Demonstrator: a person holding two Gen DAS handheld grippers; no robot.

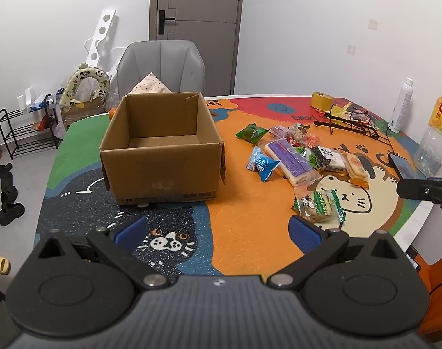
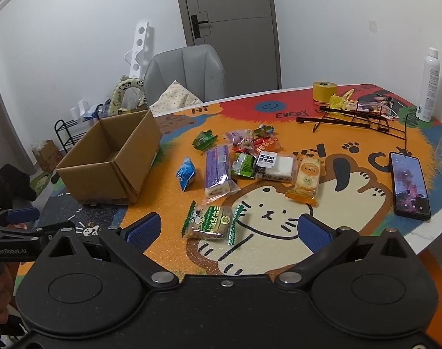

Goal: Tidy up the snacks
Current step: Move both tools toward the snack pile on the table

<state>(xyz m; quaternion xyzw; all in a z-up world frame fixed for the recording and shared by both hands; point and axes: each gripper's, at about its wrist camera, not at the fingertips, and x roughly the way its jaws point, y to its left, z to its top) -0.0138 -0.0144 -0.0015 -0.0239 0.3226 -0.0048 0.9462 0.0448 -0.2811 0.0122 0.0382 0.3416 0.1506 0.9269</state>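
An open cardboard box (image 1: 162, 157) (image 2: 110, 165) stands on the left of the table with nothing visible inside. To its right lies a heap of snack packets: a purple-labelled cake (image 1: 289, 160) (image 2: 218, 171), a blue packet (image 1: 261, 165) (image 2: 186, 173), a green packet (image 1: 251, 132) (image 2: 204, 139), a black-and-white packet (image 2: 274, 165) and an orange biscuit packet (image 2: 306, 180). A green-and-white packet (image 1: 319, 205) (image 2: 212, 222) lies nearest. My left gripper (image 1: 218, 232) is open over the mat in front of the box. My right gripper (image 2: 229, 228) is open just short of the green-and-white packet.
A phone (image 2: 408, 186) lies near the right edge. A black wire stand (image 2: 354, 119), a yellow tape roll (image 2: 324, 90), a white spray bottle (image 2: 429, 87) and a juice bottle (image 1: 440, 119) stand at the back right. A grey chair (image 1: 161, 67) sits behind the table.
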